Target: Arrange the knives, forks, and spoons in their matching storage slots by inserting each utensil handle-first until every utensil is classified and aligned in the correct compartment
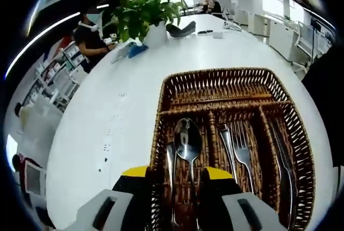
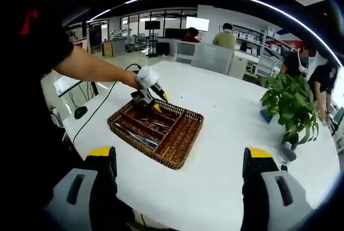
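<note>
A wicker cutlery tray [image 1: 159, 126] lies on a white round table [image 1: 102, 118]. Its left slot holds two spoons; the larger spoon [image 1: 188, 138] has its handle running back between my left gripper's [image 1: 181, 180] jaws, which stand a little apart on either side of it without touching. Forks [image 1: 237, 145] lie in the middle slot and knives [image 1: 283, 158] in the right slot. In the right gripper view the tray [image 2: 185, 139] sits mid-table, with the left gripper [image 2: 153, 98] held over its far-left end by a gloved hand [image 2: 145, 77]. My right gripper [image 2: 180, 161] hangs open, well short of the tray.
A potted plant [image 1: 142, 11] stands at the table's far side, also seen as a plant [image 2: 290, 99] right of the tray. Small items lie near it. People sit and stand at desks around the room. A cable [image 2: 102, 107] runs off the table's left edge.
</note>
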